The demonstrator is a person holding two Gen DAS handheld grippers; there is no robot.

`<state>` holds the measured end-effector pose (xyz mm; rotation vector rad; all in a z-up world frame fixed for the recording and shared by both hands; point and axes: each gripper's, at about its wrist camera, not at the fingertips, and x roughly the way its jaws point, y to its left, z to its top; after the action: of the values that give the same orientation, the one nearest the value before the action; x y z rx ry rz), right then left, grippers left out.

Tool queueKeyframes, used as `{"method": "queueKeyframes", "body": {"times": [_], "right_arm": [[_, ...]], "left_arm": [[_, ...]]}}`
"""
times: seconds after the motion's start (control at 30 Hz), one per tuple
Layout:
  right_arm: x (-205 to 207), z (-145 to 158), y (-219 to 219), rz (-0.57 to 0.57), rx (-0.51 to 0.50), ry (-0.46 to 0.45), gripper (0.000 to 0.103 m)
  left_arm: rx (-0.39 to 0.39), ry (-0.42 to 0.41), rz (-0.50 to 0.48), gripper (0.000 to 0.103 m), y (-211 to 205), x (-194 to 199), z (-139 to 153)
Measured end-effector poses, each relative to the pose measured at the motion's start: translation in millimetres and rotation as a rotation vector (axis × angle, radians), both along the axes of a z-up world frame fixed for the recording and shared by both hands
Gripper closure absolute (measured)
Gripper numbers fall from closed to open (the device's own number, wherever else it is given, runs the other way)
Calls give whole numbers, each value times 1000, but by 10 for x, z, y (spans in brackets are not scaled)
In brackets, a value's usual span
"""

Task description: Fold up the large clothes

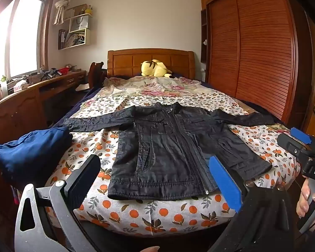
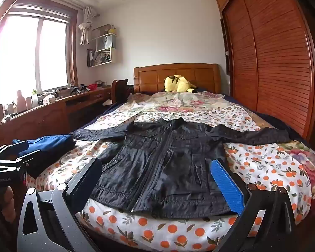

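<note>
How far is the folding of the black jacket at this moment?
Done: the black jacket lies flat on the bed, zipped, sleeves spread; a blue garment already lies folded at its left. In hand: nothing; the left gripper and right gripper are open, short of the hem. Left: every fold.

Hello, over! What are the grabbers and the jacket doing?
Left gripper and right gripper open, empty. Jacket flat on bed, sleeves out. Blue clothes beside it, clear.

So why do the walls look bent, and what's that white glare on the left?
Left wrist view: the fisheye lens bows the wardrobe; daylight blows out the window. Right wrist view: same curving, window washed out; the jacket stays sharp.
</note>
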<state>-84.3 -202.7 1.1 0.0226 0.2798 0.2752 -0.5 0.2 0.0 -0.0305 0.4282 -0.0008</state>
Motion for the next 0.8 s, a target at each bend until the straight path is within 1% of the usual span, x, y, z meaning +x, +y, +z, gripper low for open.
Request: {"method": "queueKeyframes", "body": {"times": [0.1,0.8], "right_arm": [[12,2,-18,0,6,14,0],[-1,-9,-1,-7,5,6,0]], "left_arm": [[2,1,3,0,3,-9,-1],[2,10,-2,0,-4,10,-5]]}}
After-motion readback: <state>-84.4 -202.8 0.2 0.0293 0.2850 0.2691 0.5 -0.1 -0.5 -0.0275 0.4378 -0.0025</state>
